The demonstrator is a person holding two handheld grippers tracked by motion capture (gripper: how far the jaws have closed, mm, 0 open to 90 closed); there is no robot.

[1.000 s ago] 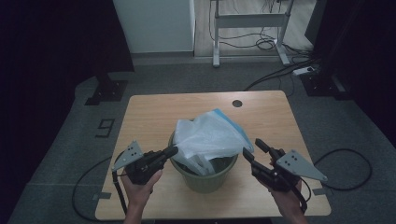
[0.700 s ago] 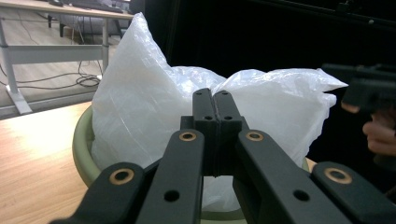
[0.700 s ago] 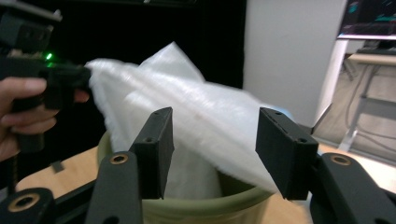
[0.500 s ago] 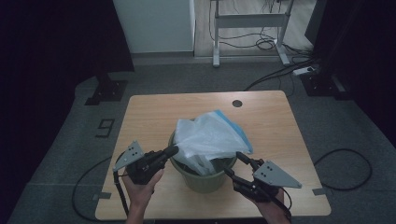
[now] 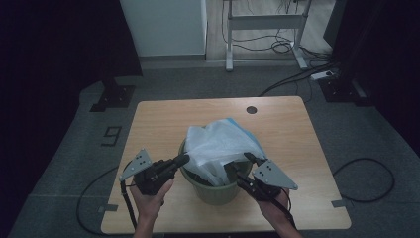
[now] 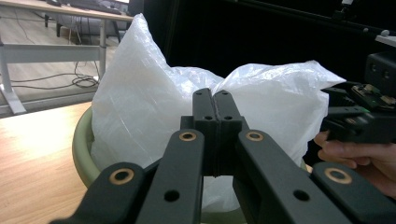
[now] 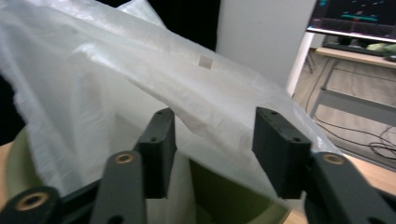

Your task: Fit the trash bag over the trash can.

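Jaws of left gripper (image 6: 215, 135) pressed together at centre of left gripper view; whether bag film caught between them, cannot tell. Jaws of right gripper (image 7: 212, 149) apart, straddling loose bag edge, lower centre of right gripper view. Plastic bag (image 5: 221, 145): white, translucent, crinkled, blue-tinted at upper right; billows from green bin (image 5: 216, 192), long axis running lower left to upper right in high view, peak pointing up. Bin at lower centre of wooden surface (image 5: 158, 124), between both grippers.
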